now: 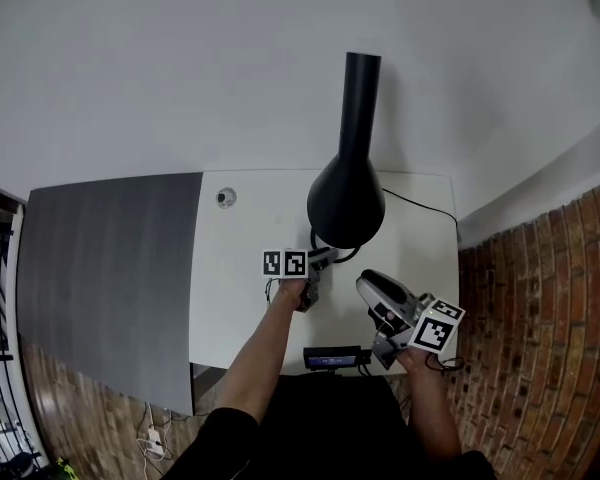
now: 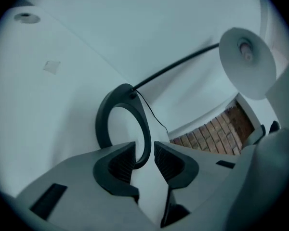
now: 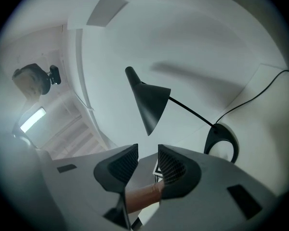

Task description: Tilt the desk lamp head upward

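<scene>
The left tongs (image 2: 144, 152) stand apart astride the near rim of the lamp base ring (image 2: 102, 119) on the surface (image 2: 58, 109). The lamp head (image 2: 246, 64) hangs beyond them, up-right.

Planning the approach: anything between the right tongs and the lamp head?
No. In the right gripper view the open right tongs face the black lamp head across empty air; only white wall shows behind.

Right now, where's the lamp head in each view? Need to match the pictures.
Head view: lamp head at centre, seen from above.
Left gripper view: lamp head upper right, open underside showing.
Right gripper view: lamp head at centre, side on.
Shared landmark: the lamp's ring base, in all three.
</scene>
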